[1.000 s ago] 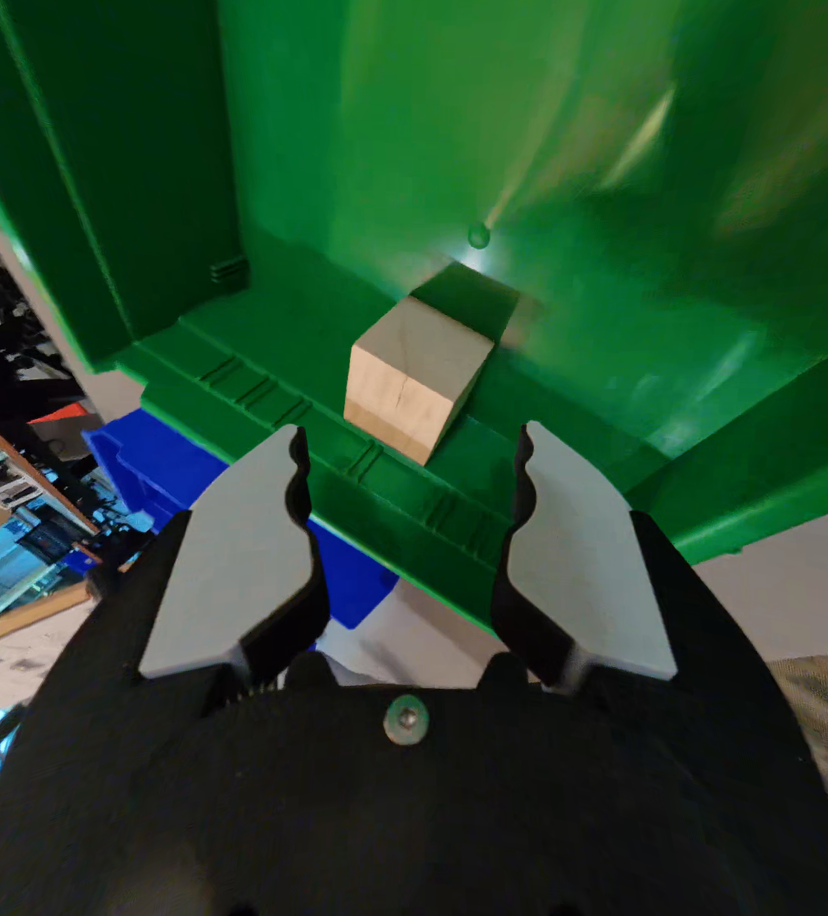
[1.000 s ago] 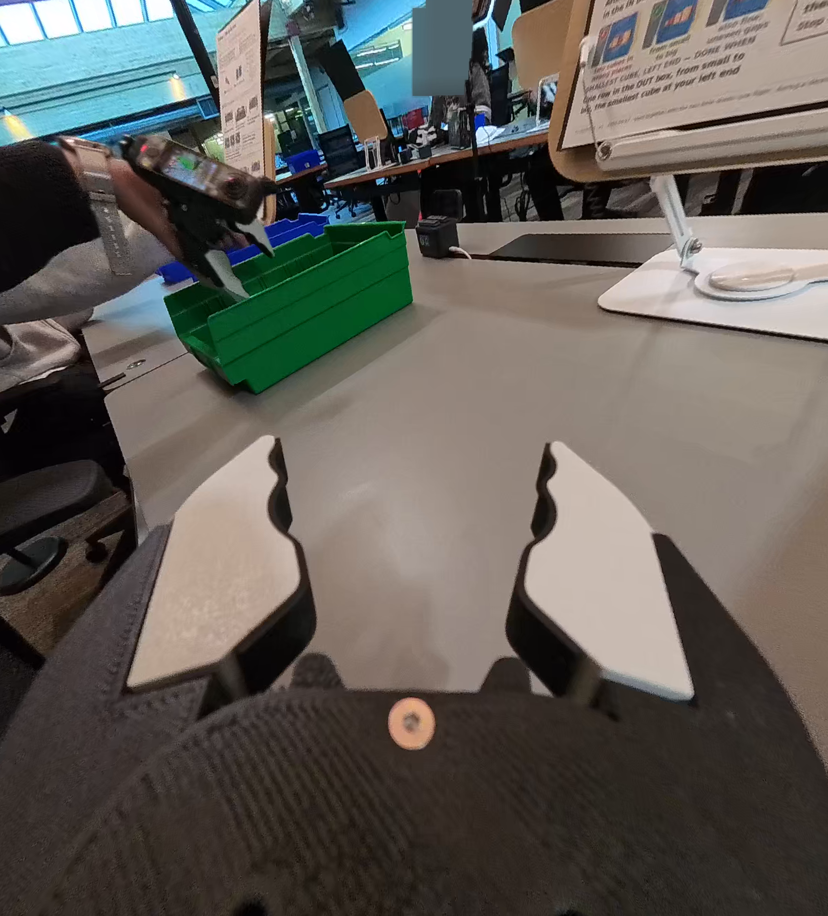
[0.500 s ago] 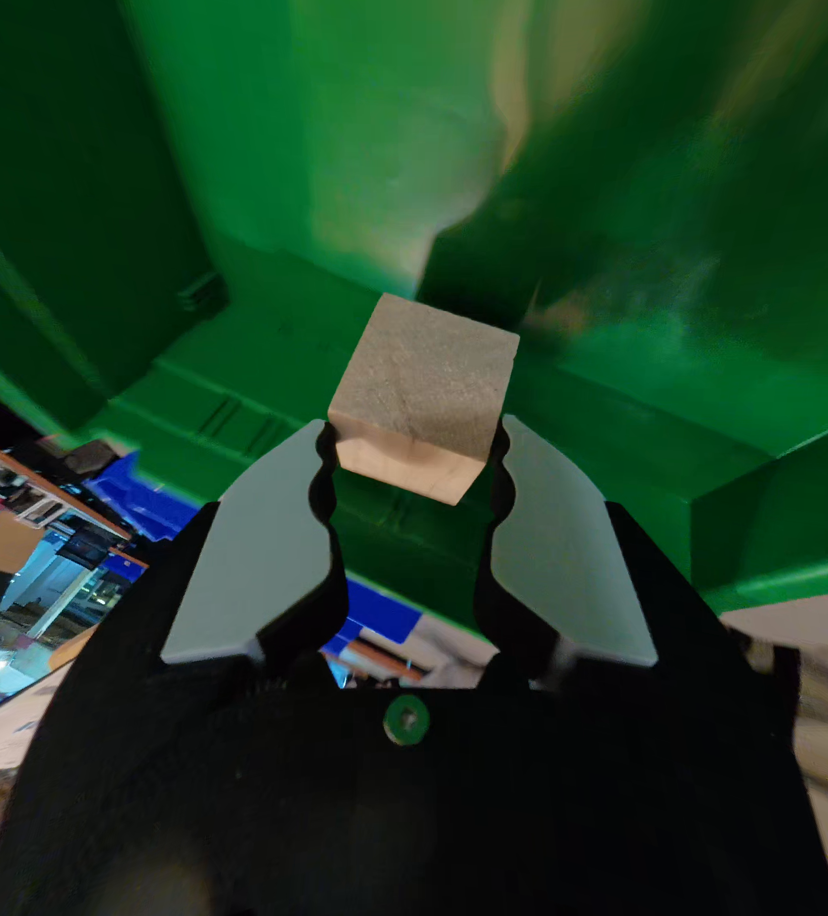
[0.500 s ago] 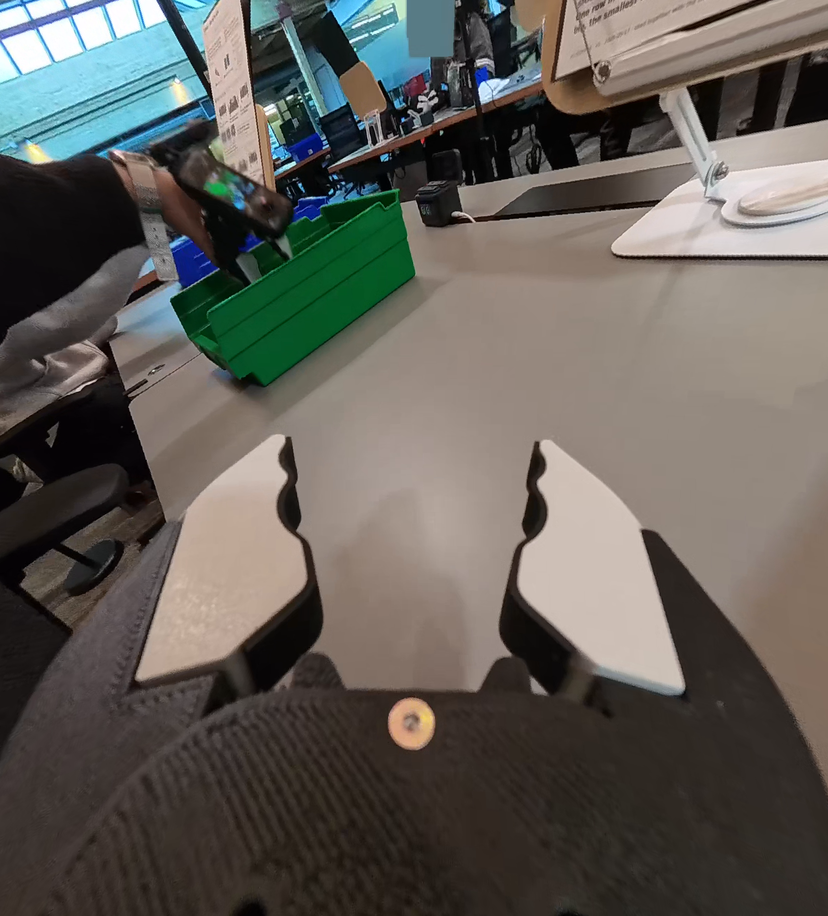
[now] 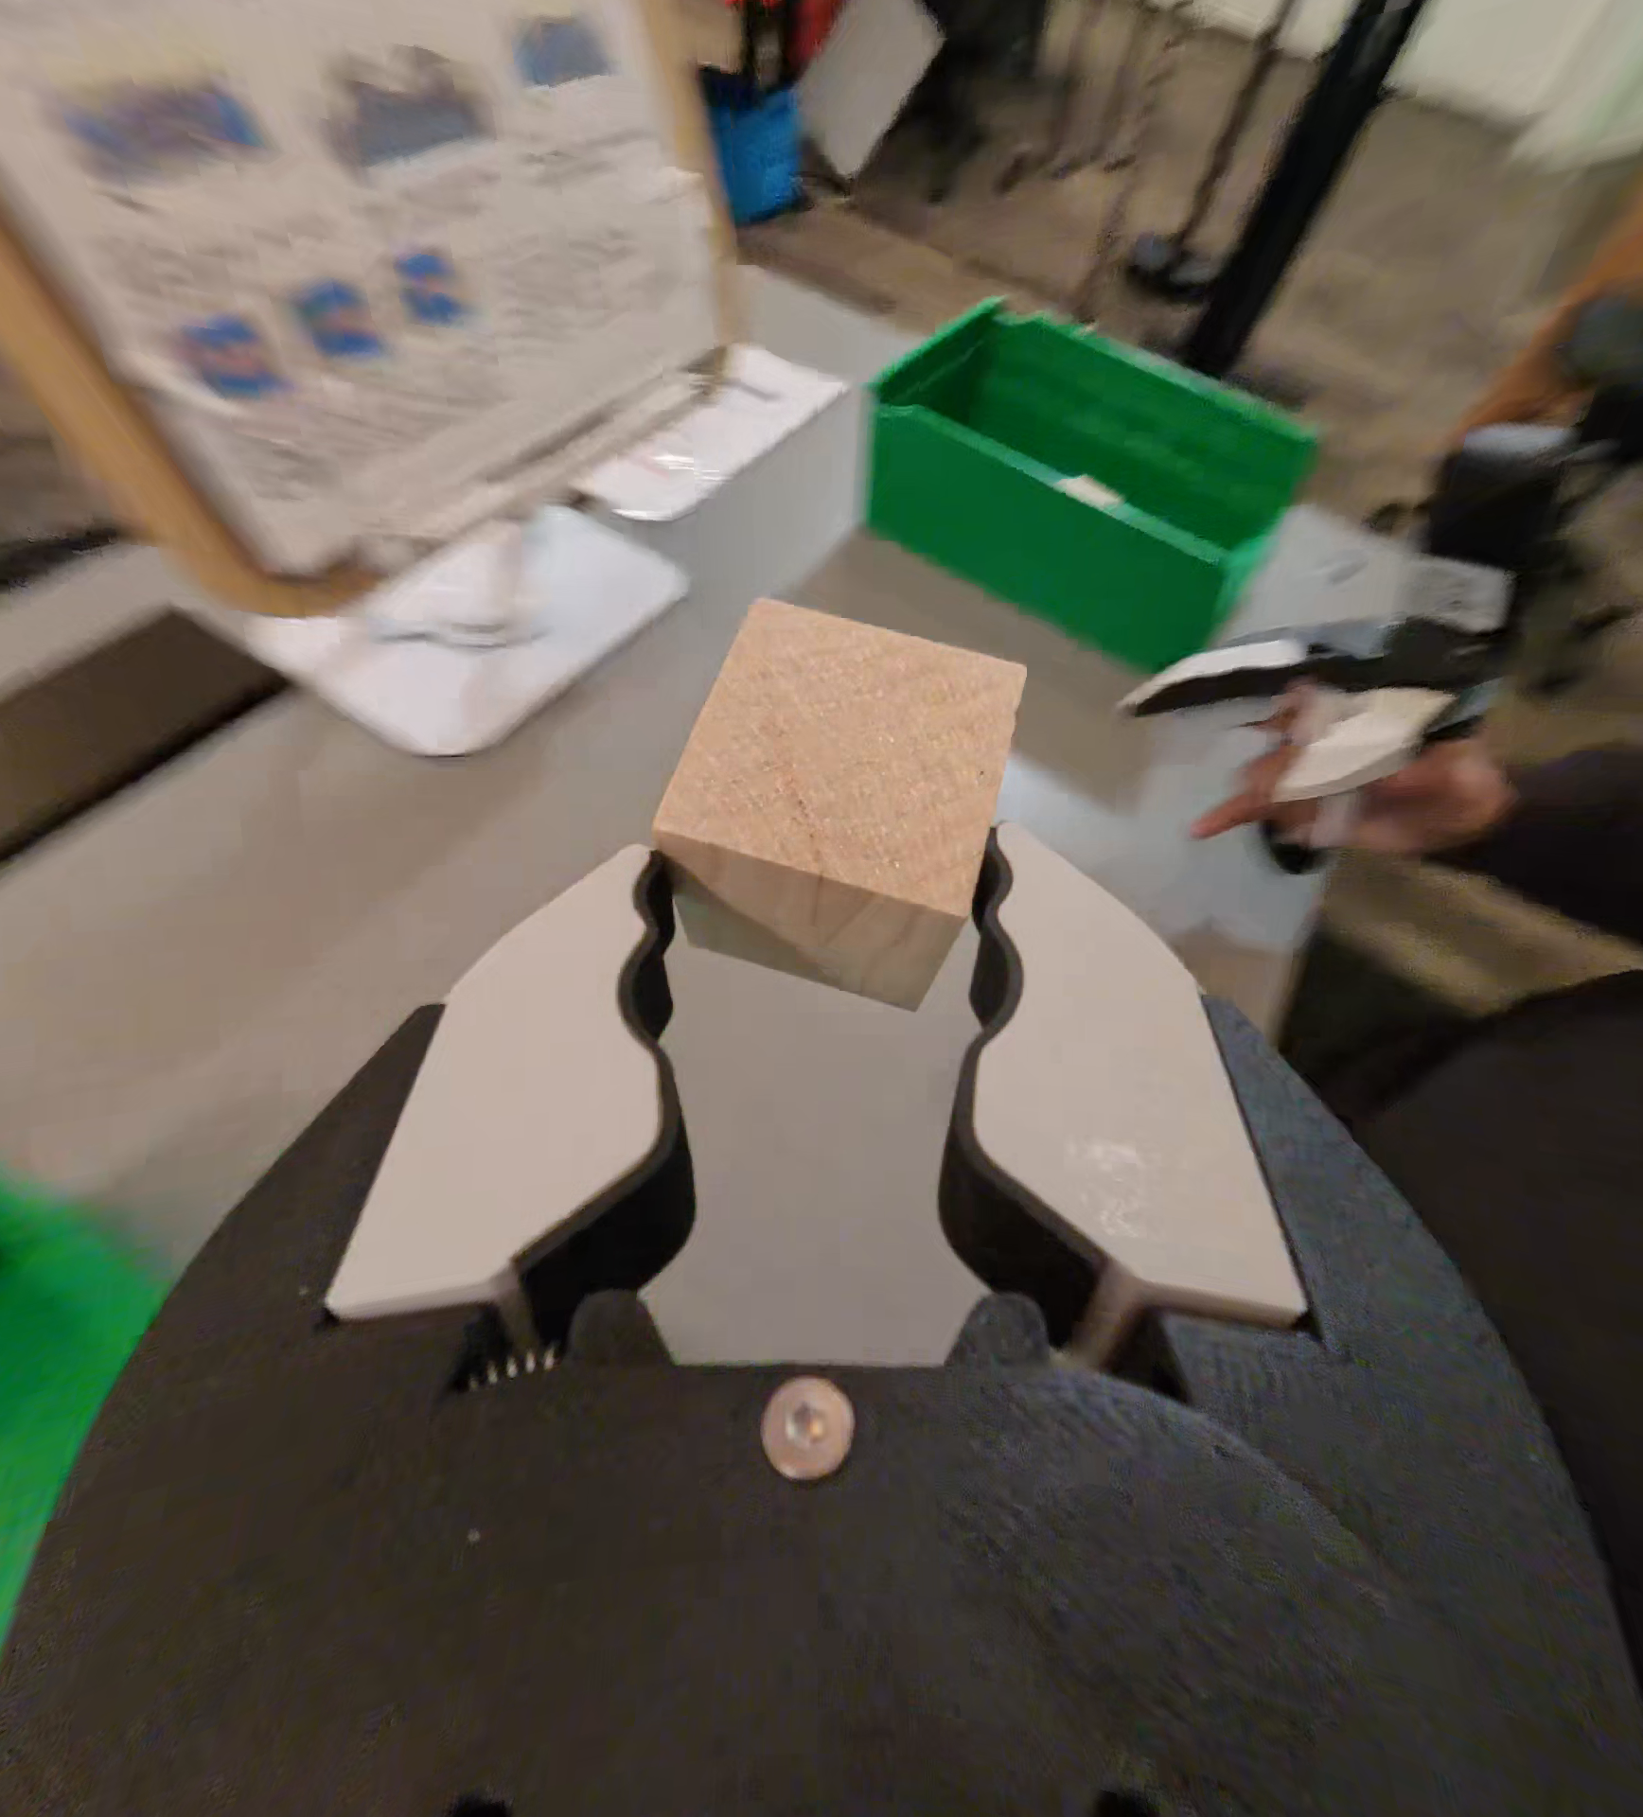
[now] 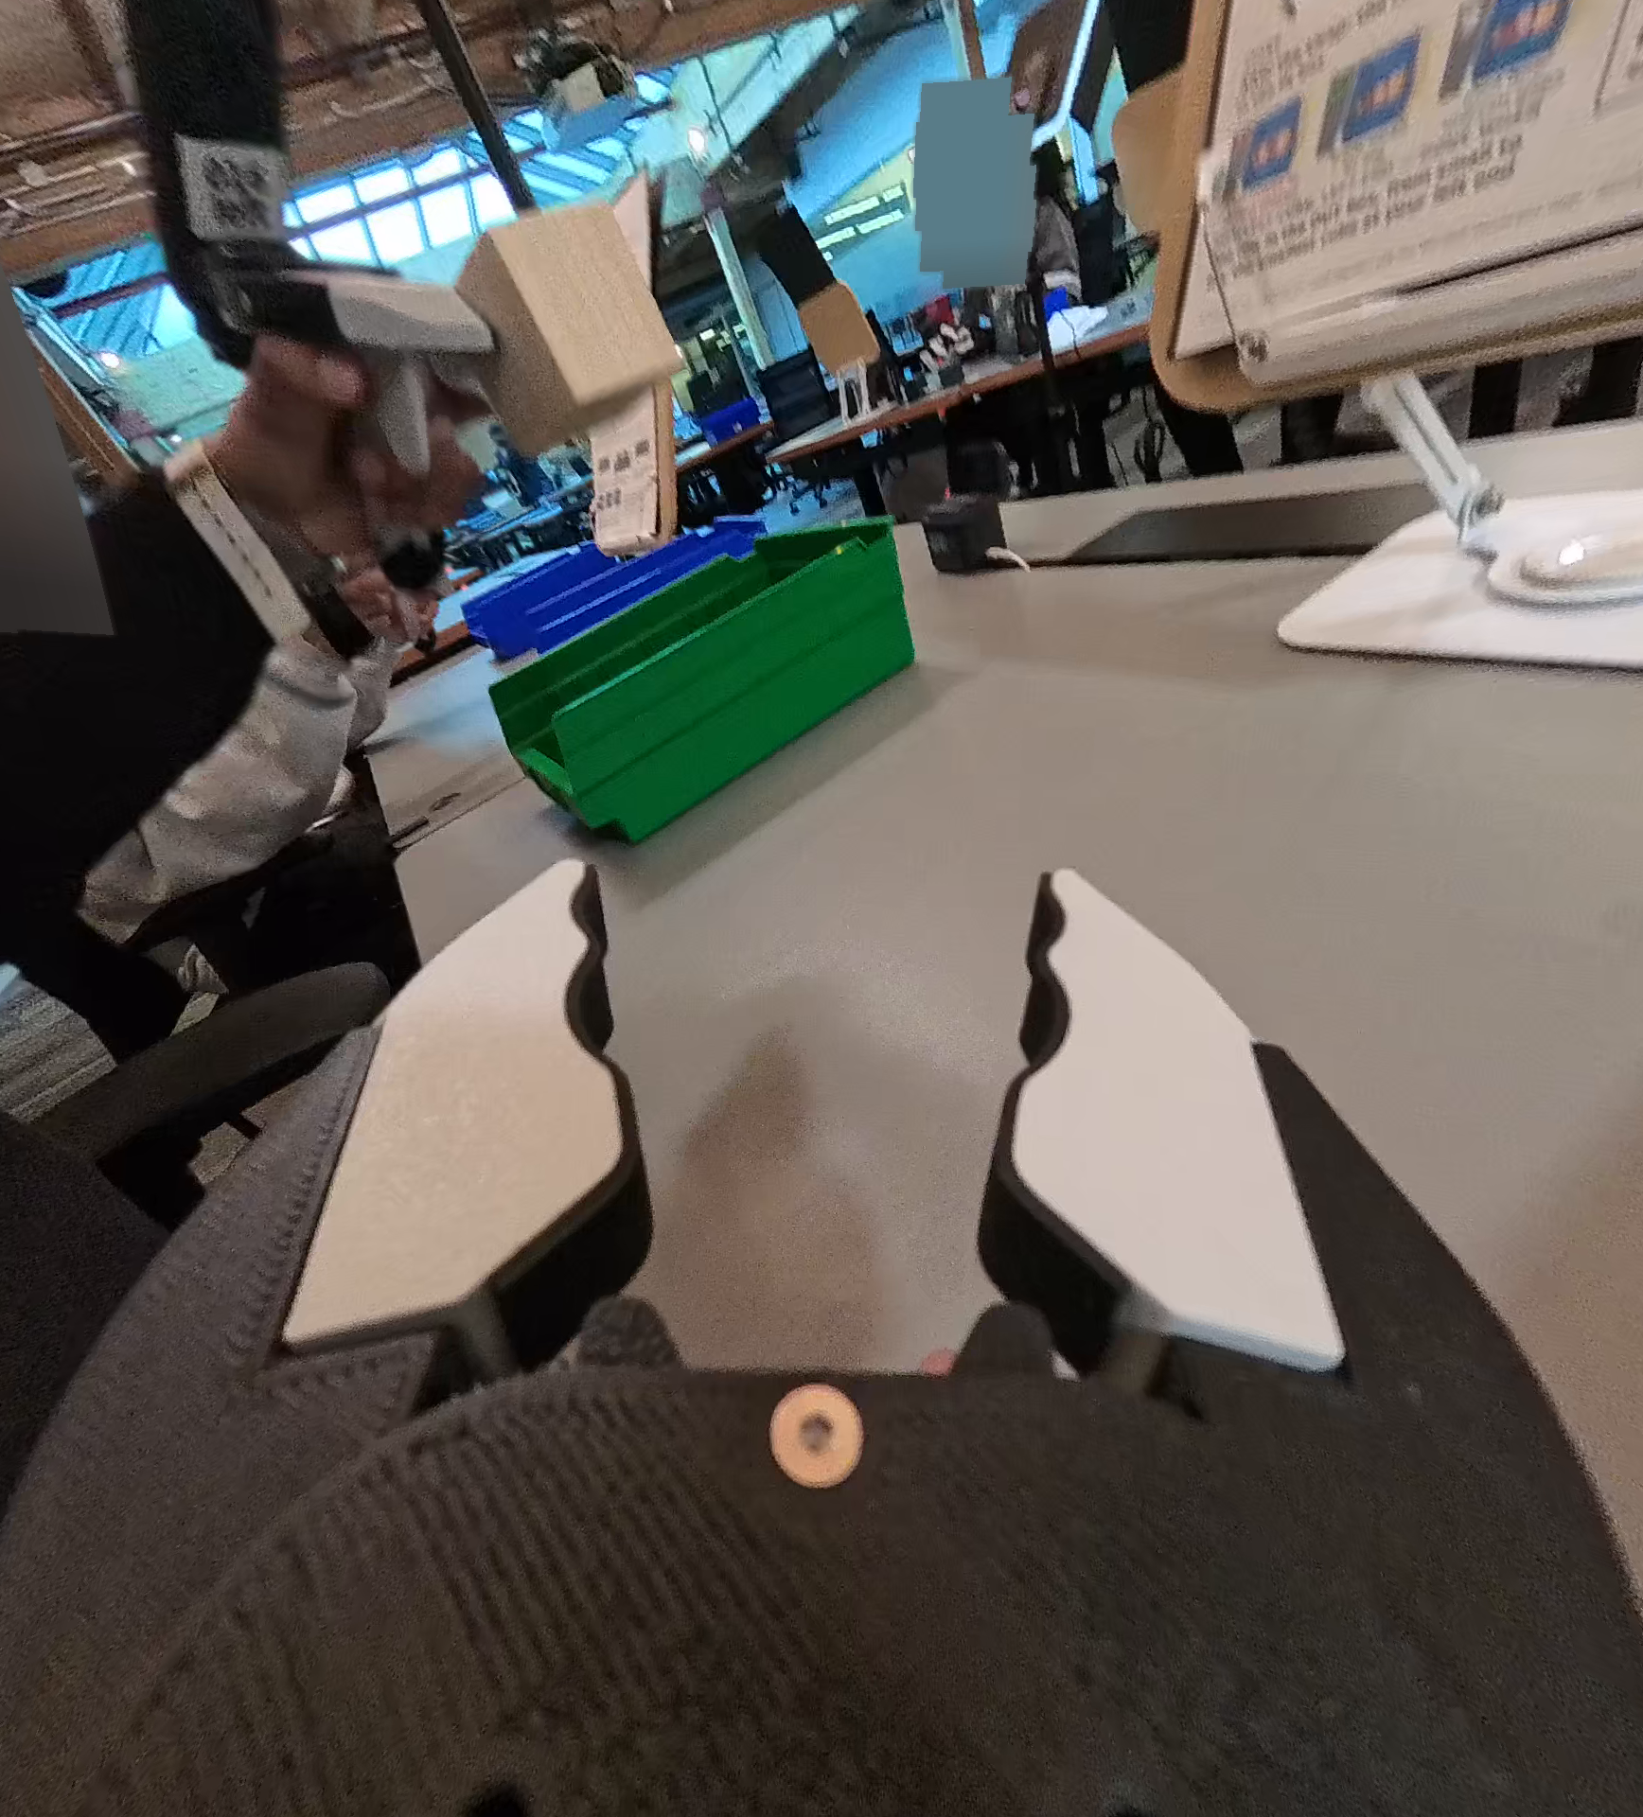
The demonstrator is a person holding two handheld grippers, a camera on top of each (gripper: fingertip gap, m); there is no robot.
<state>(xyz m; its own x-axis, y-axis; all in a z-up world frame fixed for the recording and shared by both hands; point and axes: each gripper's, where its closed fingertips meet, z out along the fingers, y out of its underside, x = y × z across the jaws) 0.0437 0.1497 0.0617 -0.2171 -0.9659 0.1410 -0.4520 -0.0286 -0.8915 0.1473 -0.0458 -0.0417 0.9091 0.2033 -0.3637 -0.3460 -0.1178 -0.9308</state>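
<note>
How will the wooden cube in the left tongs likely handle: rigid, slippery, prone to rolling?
The wooden cube looks solid, so probably rigid. Its rough grain likely resists slipping. The left tongs pinch only its near end, so it might pivot. Flat faces: unlikely to roll.

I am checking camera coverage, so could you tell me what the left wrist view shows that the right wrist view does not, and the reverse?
Only the left wrist view shows the second green bin at the table's far end, and the wooden cube's end grain up close between the left gripper fingertips. Only the right wrist view shows the blue bins and a small black device. Both show the cube, both grippers, the grey table and the white stand base; the right gripper is open and empty.
</note>
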